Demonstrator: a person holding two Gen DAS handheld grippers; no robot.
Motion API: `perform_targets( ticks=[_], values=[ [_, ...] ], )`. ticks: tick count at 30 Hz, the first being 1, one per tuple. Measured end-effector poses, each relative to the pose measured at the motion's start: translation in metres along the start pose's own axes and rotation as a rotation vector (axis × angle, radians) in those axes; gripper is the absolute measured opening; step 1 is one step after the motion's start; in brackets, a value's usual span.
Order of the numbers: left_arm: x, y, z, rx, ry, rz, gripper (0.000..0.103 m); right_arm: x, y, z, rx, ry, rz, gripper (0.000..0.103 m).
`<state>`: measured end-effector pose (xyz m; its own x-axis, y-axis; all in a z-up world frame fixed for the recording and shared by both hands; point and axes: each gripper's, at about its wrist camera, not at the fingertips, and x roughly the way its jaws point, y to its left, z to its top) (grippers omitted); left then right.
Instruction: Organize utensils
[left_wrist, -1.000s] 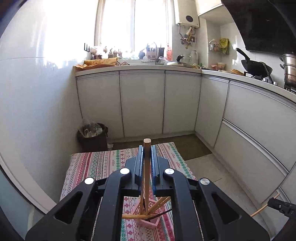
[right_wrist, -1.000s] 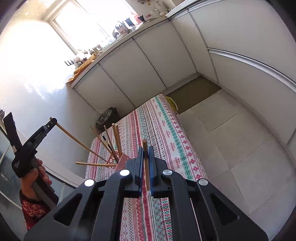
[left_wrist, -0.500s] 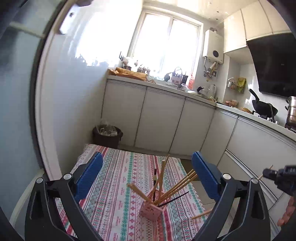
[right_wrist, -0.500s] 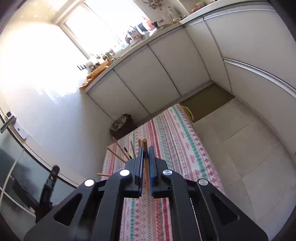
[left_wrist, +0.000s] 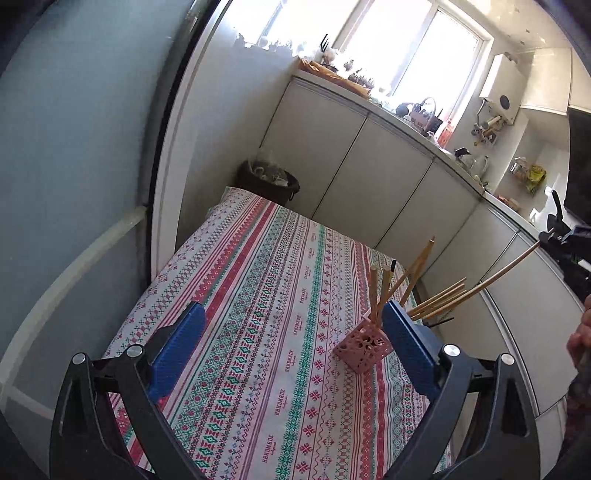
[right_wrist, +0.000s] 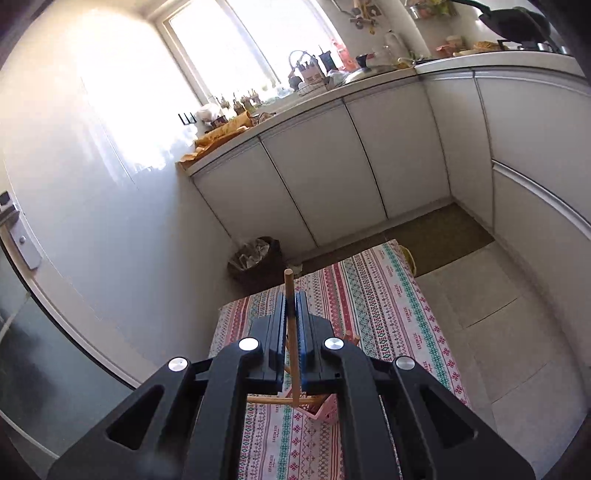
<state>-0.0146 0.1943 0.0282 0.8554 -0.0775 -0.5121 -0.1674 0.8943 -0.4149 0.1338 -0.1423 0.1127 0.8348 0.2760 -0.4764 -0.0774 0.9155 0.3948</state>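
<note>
A pink cut-out holder (left_wrist: 364, 345) stands on the patterned tablecloth (left_wrist: 258, 295) with several wooden chopsticks (left_wrist: 413, 273) and a thin black one leaning out of it. My left gripper (left_wrist: 291, 332) is open wide and holds nothing; the holder sits just inside its right finger (left_wrist: 406, 339). At the right edge, my right gripper (left_wrist: 561, 240) holds a long wooden chopstick (left_wrist: 498, 273) slanting down toward the holder. In the right wrist view the right gripper (right_wrist: 291, 299) is shut on that chopstick (right_wrist: 289, 280), with the holder (right_wrist: 327, 410) below it.
White cabinets (left_wrist: 369, 177) and a cluttered counter run behind and right of the table. A dark waste bin (left_wrist: 267, 181) sits at the table's far end. A wall and door frame (left_wrist: 166, 147) close the left side. Tiled floor (right_wrist: 498, 295) lies to the right.
The left gripper let go of its chopstick, opened wide, and swung left and down while rolling. The right gripper, still shut on its chopstick, rose and moved over the holder.
</note>
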Motion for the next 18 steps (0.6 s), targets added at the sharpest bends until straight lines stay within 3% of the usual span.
perform_targets(
  ticks=[5,8,9,10,11,14,18],
  values=[
    [0.001,0.001,0.003,-0.006,0.006,-0.014,0.092,0.045,0.012,-0.024,-0.109,0.045,-0.020,0.009],
    [-0.006,-0.010,0.003,0.052,-0.018,-0.021,0.092,0.028,0.012,-0.025,-0.089,0.035,-0.006,0.011],
    [-0.009,-0.018,0.002,0.085,-0.031,-0.020,0.094,0.017,0.014,-0.025,-0.099,0.024,-0.005,0.027],
    [-0.011,-0.026,0.001,0.117,-0.042,-0.016,0.096,0.003,0.016,-0.028,-0.115,0.007,-0.016,0.051],
    [-0.015,-0.033,-0.001,0.138,-0.052,-0.016,0.096,-0.012,0.017,-0.034,-0.131,-0.020,-0.032,0.060],
    [-0.029,-0.049,-0.003,0.154,-0.088,-0.029,0.096,-0.056,0.020,-0.059,-0.201,-0.093,-0.113,0.065],
    [-0.052,-0.070,-0.005,0.182,-0.135,0.012,0.096,-0.098,0.009,-0.095,-0.213,-0.163,-0.247,0.087]
  ],
)
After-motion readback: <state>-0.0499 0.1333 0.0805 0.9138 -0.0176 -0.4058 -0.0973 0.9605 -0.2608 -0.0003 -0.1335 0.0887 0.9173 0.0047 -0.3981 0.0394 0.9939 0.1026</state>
